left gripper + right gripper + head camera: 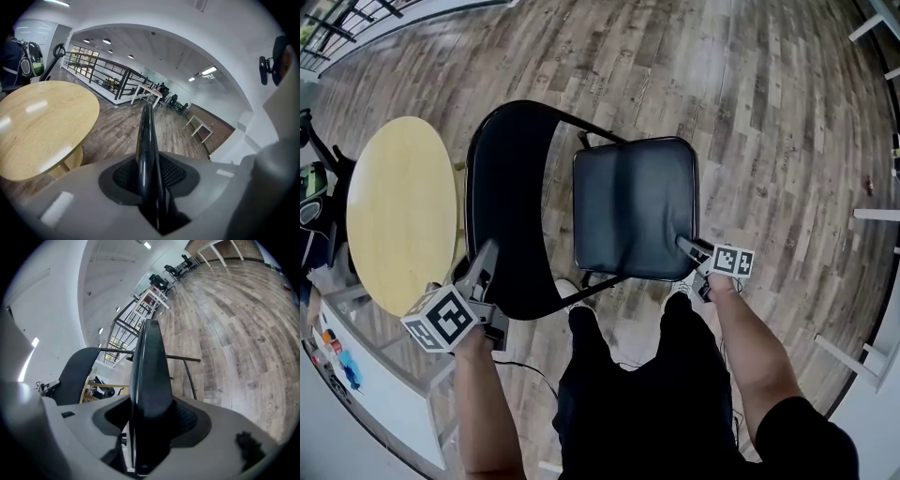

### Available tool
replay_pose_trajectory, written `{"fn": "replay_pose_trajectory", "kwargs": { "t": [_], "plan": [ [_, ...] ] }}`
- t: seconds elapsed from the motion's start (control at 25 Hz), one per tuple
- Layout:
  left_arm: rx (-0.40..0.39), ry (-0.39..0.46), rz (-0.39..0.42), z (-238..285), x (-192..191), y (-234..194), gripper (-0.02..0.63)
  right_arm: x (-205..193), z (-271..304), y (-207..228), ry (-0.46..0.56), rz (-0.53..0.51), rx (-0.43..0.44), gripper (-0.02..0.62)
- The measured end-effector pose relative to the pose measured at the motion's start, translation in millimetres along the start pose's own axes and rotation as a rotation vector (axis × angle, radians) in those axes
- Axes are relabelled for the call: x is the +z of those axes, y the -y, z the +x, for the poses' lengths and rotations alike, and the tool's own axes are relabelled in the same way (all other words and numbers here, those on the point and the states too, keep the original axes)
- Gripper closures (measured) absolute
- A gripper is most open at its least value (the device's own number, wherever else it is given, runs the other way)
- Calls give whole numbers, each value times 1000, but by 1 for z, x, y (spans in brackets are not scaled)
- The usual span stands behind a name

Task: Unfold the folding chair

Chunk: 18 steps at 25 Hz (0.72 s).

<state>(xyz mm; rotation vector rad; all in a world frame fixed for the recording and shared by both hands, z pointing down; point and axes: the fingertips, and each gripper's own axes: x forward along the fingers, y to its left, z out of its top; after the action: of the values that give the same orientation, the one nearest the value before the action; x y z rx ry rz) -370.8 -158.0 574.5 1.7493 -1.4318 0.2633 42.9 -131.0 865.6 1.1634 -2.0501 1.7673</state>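
A black folding chair stands on the wood floor in front of me, its padded seat (633, 206) tipped toward the floor and its curved backrest (511, 206) to the left. My left gripper (487, 251) is shut on the backrest's rim, and in the left gripper view that black rim (145, 136) runs straight out between the pads of the left gripper (149, 180). My right gripper (682, 246) is shut on the seat's near right corner. In the right gripper view the seat's edge (147, 366) fills the space between the jaws of the right gripper (147, 425), with the backrest (75, 366) behind to the left.
A round pale wood table (398, 211) stands close to the chair's left side and also shows as the table (37, 122). My legs in black trousers (647, 394) are just behind the chair. White furniture legs (872, 216) line the right edge, and a white counter (366, 384) lies at lower left.
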Motion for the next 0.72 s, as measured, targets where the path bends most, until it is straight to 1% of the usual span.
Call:
{"fn": "replay_pose_trajectory", "kwargs": {
  "t": [0.24, 0.56, 0.72],
  "plan": [
    [22, 10, 12, 6, -8, 2, 485, 2, -2, 24, 4, 21, 57, 354],
    [25, 18, 21, 24, -23, 18, 485, 6, -6, 67, 5, 66, 136, 354],
    [27, 14, 21, 30, -27, 22, 483, 7, -7, 79, 6, 88, 166, 353]
  ]
}}
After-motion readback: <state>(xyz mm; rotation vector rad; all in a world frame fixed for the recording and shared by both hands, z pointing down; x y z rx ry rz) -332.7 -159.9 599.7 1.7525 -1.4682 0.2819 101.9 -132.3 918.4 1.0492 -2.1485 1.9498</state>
